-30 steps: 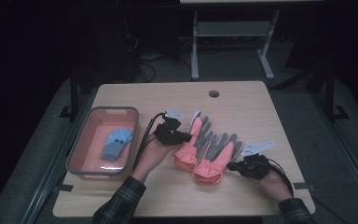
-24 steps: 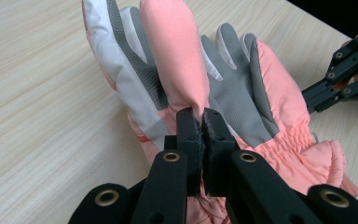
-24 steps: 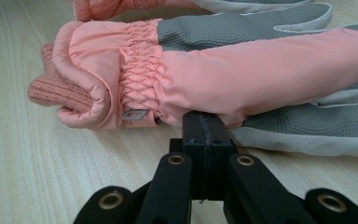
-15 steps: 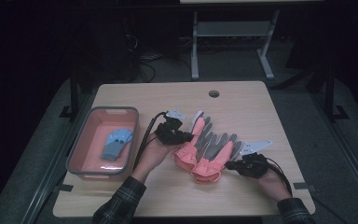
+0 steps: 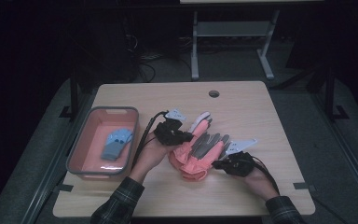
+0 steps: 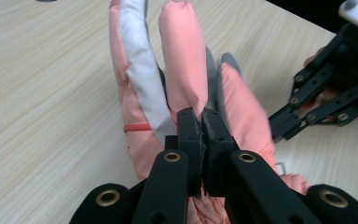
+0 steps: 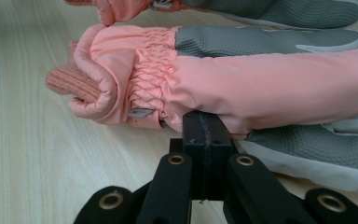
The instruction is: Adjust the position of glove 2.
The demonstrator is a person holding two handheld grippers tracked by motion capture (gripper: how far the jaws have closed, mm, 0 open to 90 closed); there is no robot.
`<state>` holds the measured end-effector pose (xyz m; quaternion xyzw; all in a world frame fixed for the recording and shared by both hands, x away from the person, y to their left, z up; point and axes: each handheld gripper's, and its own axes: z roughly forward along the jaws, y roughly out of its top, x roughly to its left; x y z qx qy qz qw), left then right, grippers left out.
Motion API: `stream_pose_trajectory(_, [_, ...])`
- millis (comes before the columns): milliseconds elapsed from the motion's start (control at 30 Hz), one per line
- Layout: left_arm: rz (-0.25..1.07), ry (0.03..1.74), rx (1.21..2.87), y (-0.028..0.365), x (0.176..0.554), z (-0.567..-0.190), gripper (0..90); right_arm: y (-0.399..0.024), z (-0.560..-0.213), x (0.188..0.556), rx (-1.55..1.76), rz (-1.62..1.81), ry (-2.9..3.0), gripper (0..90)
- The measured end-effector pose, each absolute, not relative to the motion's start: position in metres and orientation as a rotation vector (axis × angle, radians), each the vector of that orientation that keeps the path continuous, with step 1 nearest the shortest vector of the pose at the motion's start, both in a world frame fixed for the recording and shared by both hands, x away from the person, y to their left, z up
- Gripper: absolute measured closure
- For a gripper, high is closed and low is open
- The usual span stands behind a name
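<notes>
The high view looks down on the whole table (image 5: 261, 107); both gripper views sit low and close, sharing the gloves (image 5: 198, 151).

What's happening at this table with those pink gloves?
A person at a wooden table holds a black tool in each hand. The left tool is clamped on a pair of pink and grey gloves lying mid-table. The right tool is closed, its tip against the gloves' edge. To the left, a pink bin holds a blue item.

gloves (image 5: 198, 151) | pink, grey palms, knit cuffs | stacked flat at table centre, fingers pointing away
</notes>
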<state>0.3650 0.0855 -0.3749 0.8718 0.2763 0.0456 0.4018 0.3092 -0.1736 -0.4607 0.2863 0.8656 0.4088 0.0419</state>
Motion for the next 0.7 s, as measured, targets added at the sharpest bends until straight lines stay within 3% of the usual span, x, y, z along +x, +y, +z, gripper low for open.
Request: stream_pose_trajectory(700, [0.007,0.612,2.225,0.058,0.346,-0.379,86.1,-0.165,-0.458,0.309,0.847,1.258,2.670,90.0])
